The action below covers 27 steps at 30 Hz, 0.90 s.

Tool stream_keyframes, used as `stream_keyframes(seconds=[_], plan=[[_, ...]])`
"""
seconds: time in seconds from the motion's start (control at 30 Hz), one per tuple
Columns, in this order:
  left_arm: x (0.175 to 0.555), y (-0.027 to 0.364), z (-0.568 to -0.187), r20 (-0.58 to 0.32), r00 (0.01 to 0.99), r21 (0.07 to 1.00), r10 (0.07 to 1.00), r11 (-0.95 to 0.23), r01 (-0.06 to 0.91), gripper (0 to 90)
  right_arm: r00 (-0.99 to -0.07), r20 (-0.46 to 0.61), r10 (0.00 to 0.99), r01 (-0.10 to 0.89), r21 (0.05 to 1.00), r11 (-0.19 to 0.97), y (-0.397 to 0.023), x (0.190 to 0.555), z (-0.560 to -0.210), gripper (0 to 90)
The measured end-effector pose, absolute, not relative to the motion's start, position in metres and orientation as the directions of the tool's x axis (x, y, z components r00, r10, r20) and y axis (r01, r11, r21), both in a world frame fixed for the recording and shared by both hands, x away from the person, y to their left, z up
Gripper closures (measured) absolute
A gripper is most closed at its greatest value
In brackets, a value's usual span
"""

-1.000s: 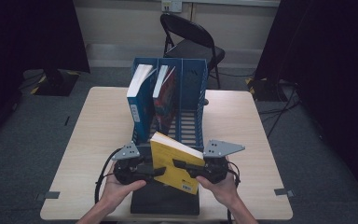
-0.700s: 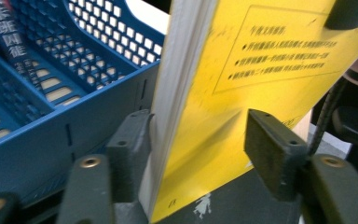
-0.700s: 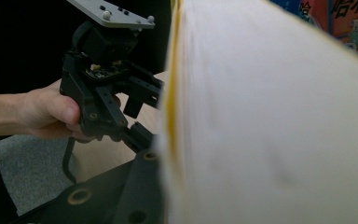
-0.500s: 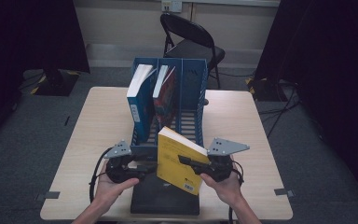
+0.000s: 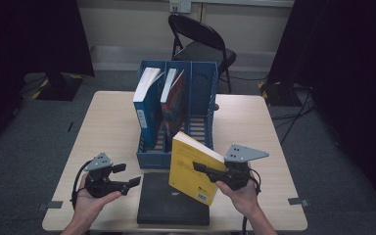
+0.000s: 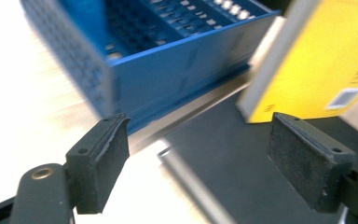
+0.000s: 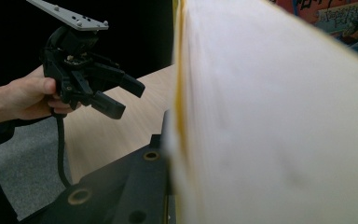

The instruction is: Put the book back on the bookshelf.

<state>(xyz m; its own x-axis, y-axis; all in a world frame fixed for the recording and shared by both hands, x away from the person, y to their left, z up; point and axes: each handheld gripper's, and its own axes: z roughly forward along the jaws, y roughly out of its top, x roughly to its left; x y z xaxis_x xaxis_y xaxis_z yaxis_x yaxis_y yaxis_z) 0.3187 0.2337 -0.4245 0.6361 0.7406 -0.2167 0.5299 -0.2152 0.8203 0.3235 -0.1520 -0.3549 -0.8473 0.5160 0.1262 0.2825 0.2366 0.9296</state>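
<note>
A yellow book (image 5: 188, 166) stands nearly upright above the table's front, with my right gripper (image 5: 200, 170) shut on its right edge. In the right gripper view its page edge (image 7: 270, 121) presses against my lower finger (image 7: 121, 196); these jaws have just closed a little tighter on it. My left gripper (image 5: 127, 175) is off to the left of the book, its jaws just opened wide with nothing between the pads (image 6: 307, 163). It also appears in the right gripper view as the left gripper (image 7: 127, 99), held in a hand. A black book (image 5: 174, 208) lies flat under the yellow one.
A blue file rack (image 5: 200, 88) stands mid-table behind the books, holding a blue book (image 5: 144, 105) and a red book (image 5: 174, 103); its right slots are free. In the left gripper view, the rack wall (image 6: 177, 70) is just ahead. A folding chair (image 5: 200, 44) stands beyond the table.
The left gripper has let go of the yellow book, opened and drawn away to the left. The right gripper has tipped the book from a slant to nearly upright.
</note>
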Motion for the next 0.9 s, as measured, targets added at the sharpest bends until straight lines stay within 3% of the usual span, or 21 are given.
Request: stream_keyframes(seconds=[0.1,0.37,0.9], plan=[[0.320,0.242,-0.428,-0.185,0.601,0.818,0.777,-0.218,0.533,19.8,-0.845,0.134,0.517,0.289,0.929,0.232,-0.153,0.324,-0.355,75.8],[0.323,0.249,-0.438,-0.179,0.624,0.810,0.761,-0.246,0.532,17.7,-0.830,0.145,0.539,0.307,0.925,0.223,-0.159,0.326,-0.351,75.8],[0.334,0.265,-0.453,-0.159,0.498,0.784,0.853,-0.197,0.589,15.7,-0.825,0.148,0.546,0.295,0.936,0.191,-0.158,0.329,-0.337,75.9]])
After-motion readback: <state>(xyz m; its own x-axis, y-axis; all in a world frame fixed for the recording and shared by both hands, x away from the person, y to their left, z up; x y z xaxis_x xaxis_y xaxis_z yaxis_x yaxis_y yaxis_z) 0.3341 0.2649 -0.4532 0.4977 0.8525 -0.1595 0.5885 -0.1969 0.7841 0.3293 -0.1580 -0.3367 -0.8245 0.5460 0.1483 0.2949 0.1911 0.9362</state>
